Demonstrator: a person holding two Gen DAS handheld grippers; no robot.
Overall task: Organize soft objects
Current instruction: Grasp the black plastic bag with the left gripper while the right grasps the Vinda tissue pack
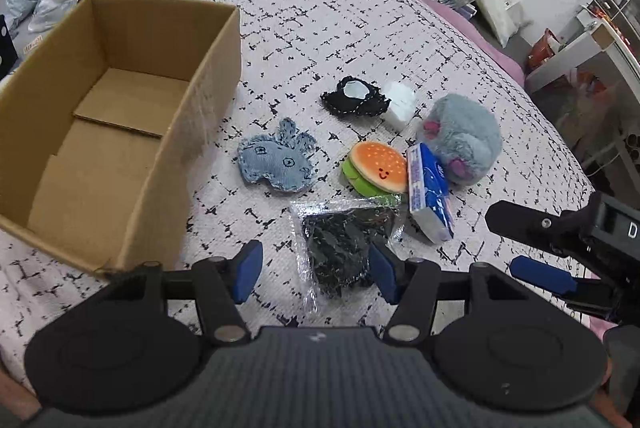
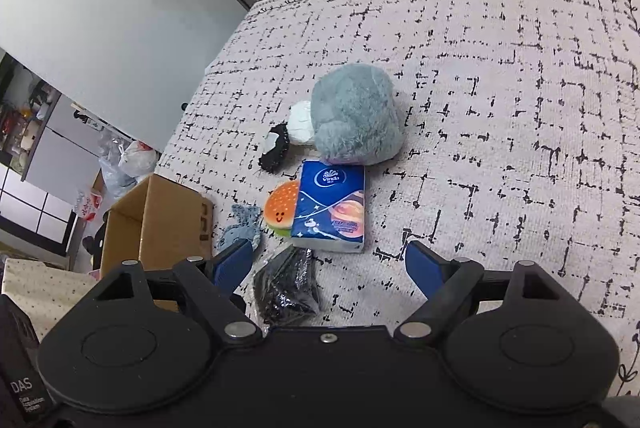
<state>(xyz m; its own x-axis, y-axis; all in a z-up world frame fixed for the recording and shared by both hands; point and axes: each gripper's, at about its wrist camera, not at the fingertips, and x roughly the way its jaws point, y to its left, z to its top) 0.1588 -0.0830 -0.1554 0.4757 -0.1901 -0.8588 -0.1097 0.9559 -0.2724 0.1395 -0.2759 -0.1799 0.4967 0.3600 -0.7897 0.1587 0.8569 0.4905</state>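
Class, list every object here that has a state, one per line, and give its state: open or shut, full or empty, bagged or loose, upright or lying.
Box: open, empty.
Left gripper: open, holding nothing.
Right gripper: open, holding nothing.
Black item: sealed in a clear bag, lying flat.
Tissue pack: shut, lying on the cloth.
Burger toy: loose, tilted against the tissue pack.
Denim toy: loose, lying flat.
Grey plush: loose, resting on the cloth.
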